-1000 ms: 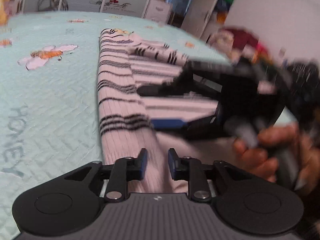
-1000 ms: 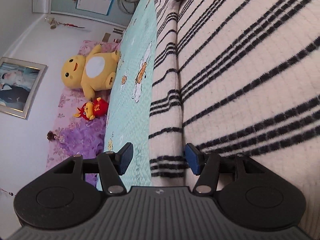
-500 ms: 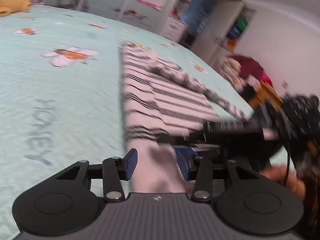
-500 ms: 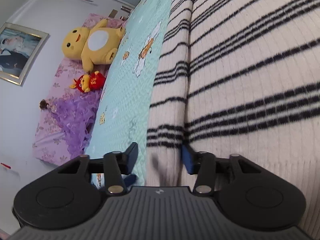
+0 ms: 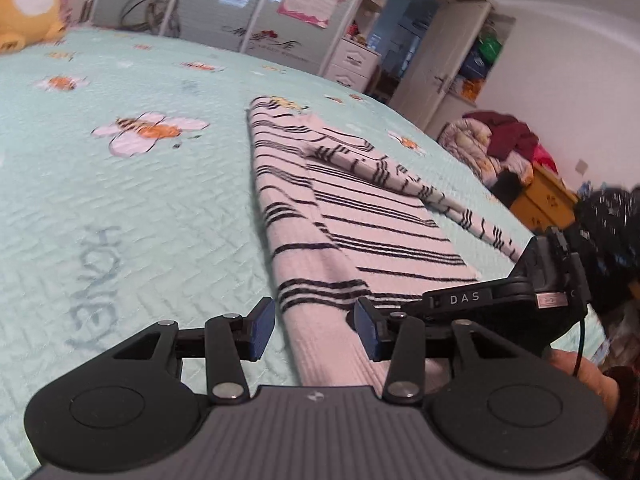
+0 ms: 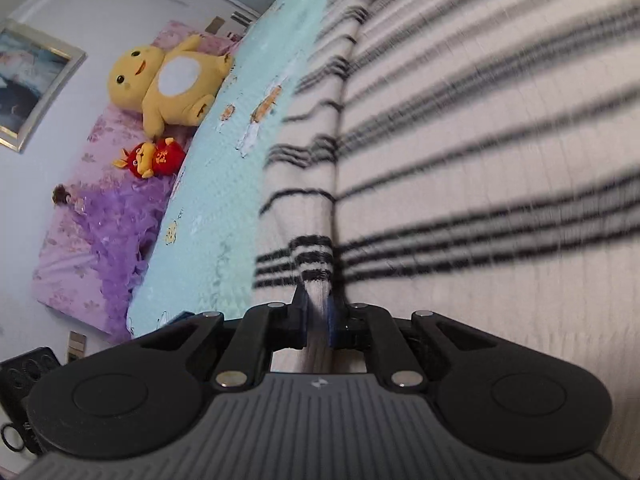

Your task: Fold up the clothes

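L tongs (image 5: 315, 326) wide, level, straddling striped sweater (image 5: 360, 216) hem at 6 o'clock; R tongs (image 6: 318, 312) pinching sweater's folded edge.

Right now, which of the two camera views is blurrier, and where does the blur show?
Right wrist view is blurrier: the sweater stripes smear near the right claw. Left wrist view is mostly sharp, with soft smearing on the bedspread; both bend at the edges.

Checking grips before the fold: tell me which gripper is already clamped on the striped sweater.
The right gripper: its pads pinch the striped sweater hem fold. The left gripper is open, only straddling the hem.
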{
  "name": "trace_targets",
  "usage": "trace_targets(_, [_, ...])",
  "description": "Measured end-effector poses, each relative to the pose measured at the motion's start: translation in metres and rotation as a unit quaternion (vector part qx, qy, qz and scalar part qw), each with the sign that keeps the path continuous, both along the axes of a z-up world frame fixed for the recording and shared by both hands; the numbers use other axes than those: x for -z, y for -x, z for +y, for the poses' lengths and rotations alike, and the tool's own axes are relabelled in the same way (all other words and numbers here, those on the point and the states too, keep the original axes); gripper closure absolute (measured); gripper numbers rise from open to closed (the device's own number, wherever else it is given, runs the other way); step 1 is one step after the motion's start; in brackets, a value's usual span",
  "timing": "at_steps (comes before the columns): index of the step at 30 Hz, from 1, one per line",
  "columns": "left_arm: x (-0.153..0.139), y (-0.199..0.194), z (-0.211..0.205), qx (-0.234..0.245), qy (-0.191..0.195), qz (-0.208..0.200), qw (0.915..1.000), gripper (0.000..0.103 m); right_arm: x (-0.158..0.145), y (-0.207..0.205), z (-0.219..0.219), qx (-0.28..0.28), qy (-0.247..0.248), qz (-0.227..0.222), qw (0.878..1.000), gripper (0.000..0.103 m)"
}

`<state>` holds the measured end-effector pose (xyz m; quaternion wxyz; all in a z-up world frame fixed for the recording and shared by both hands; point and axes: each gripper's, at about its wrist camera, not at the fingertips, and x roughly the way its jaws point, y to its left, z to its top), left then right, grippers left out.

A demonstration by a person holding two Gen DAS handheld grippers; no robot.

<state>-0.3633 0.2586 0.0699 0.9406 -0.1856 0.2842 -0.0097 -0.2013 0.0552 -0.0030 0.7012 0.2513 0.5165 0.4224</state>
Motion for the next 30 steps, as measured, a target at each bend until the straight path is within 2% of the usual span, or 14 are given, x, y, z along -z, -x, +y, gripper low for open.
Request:
trace_targets(4, [0.000,-0.030,-0.013,0.044,0.000,-0.014,0.9989,0.059,-0.004,0.005,-0.003,-0.003,0.000,-0.012,1.000,0.096])
trace_targets(6, [0.012,-0.049,-0.017,0.056,0.007,-0.003,0.9984,0.078,-0.005,0.006,-0.005,-0.007,-0.002,-0.015,1.000,0.096])
trace_targets(7, [0.022,-0.058,-0.017,0.057,0.015,0.012,0.9982,0.092,-0.004,0.006,-0.006,-0.009,-0.003,-0.015,1.000,0.096])
trace_targets(8, [0.030,-0.059,-0.017,0.057,0.018,0.016,0.9981,0.094,-0.004,0.006,-0.007,-0.011,-0.005,-0.016,1.000,0.095])
trace_targets(13, [0.055,-0.056,-0.012,0.056,0.031,0.016,0.9978,0.096,-0.016,0.001,-0.024,-0.024,0.010,-0.053,0.998,0.092])
trace_targets(15, [0.055,-0.058,-0.011,0.054,0.038,0.016,0.9977,0.096,-0.024,-0.009,-0.036,-0.001,0.015,-0.065,0.998,0.087])
trace_targets(17, [0.054,-0.059,-0.011,0.048,0.045,0.015,0.9977,0.096,-0.029,-0.025,-0.042,0.030,0.005,-0.065,0.997,0.076])
trace_targets(18, [0.054,-0.059,-0.011,0.044,0.048,0.015,0.9977,0.096,-0.031,-0.032,-0.040,0.039,0.002,-0.065,0.997,0.075])
trace_targets(22, [0.053,-0.057,-0.008,0.034,0.066,0.014,0.9971,0.096,-0.022,-0.058,-0.002,0.027,0.003,-0.054,0.998,0.066])
trace_targets(25, [0.053,-0.055,-0.004,0.028,0.080,0.014,0.9963,0.096,-0.016,-0.078,0.027,0.018,0.004,-0.046,0.999,0.066])
trace_targets(27, [0.053,-0.055,-0.001,0.022,0.092,0.015,0.9954,0.096,-0.012,-0.091,0.046,0.012,0.004,-0.041,0.999,0.067])
trace_targets(28, [0.053,-0.056,0.000,0.015,0.101,0.018,0.9946,0.096,-0.011,-0.096,0.053,0.008,0.006,-0.039,0.999,0.077])
trace_targets(29, [0.052,-0.056,0.002,0.007,0.111,0.022,0.9936,0.096,-0.012,-0.097,0.055,0.005,0.009,-0.039,0.999,0.097])
trace_targets(30, [0.052,-0.057,0.002,0.001,0.114,0.024,0.9931,0.096,-0.016,-0.099,0.053,0.010,0.005,-0.042,0.999,0.097])
